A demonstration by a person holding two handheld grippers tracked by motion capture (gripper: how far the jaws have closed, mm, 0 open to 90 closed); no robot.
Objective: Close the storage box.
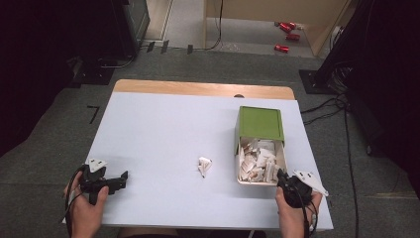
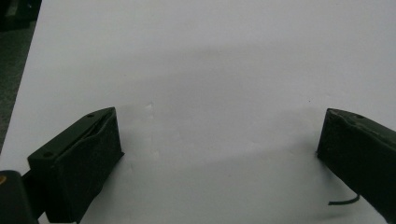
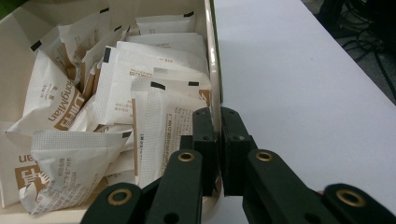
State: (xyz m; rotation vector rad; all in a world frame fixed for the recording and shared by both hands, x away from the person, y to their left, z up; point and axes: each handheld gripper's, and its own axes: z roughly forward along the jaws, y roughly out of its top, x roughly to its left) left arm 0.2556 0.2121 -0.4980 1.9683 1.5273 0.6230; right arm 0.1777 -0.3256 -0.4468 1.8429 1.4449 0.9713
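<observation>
1. A cream-coloured rectangular plastic box (image 1: 239,179) is seen on the right part of the white table top (image 1: 163,129), drawn out like a drawer from a green square-topped cover (image 1: 261,122) that hides its far end.
2. The open part of the box is filled with a loose heap of white paper sachets (image 1: 257,161) printed in brown, lying at all angles, some flat and some standing on edge.
3. In the right gripper view, the sachets (image 3: 154,74) are seen piled against the right wall of the box (image 3: 214,70), and small black marks are seen at their corners.
4. The right gripper (image 3: 218,135) is closed on that wall: one jaw is placed inside the box against the sachets, the other outside over the table, with the thin cream wall pinched between the pads.
5. In the high view, the right gripper (image 1: 283,177) is held at the near right corner of the box by a hand at the table's near edge.
6. One crumpled white sachet (image 1: 203,165) is seen alone on the table, well apart from the box on its left.
7. The left gripper (image 1: 123,177) is held low at the near left of the table; in the left gripper view its jaws are spread wide, with only bare table (image 2: 210,70) between them.
</observation>
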